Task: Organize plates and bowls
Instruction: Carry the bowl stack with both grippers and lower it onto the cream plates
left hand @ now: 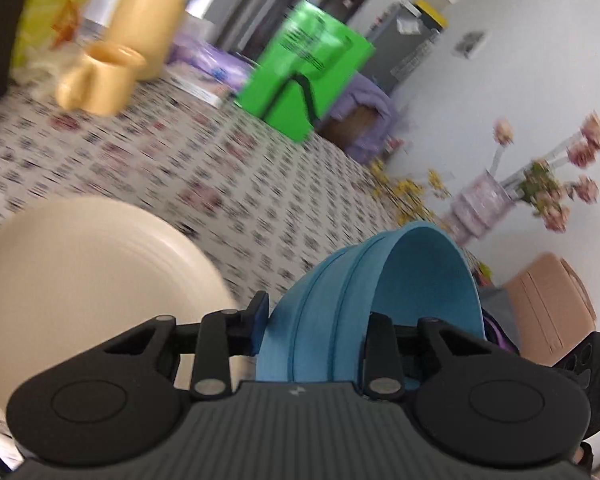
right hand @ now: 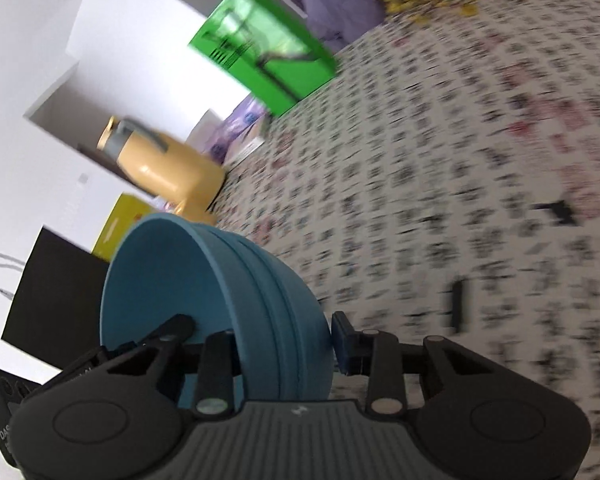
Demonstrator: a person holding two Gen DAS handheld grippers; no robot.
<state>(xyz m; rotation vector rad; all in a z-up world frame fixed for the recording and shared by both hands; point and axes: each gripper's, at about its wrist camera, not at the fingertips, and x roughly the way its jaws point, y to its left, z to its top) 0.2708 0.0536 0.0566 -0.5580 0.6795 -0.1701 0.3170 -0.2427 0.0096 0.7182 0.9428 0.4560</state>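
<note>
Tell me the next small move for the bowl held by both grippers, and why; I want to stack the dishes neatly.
Probably carry the blue bowl sideways toward the cream plate and level it before lowering. Both the left gripper and right gripper clamp its wall, it hangs tilted above the patterned tablecloth, and the plate lies bare beside it.

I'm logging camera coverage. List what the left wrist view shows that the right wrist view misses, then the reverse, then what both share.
Left wrist only: a cream plate, a vase of pink flowers, a tan box. Right wrist only: a black bag, a small black stick on the cloth. Both: a green box, a yellow jug, the patterned tablecloth, and a claw shut on a blue bowl.
</note>
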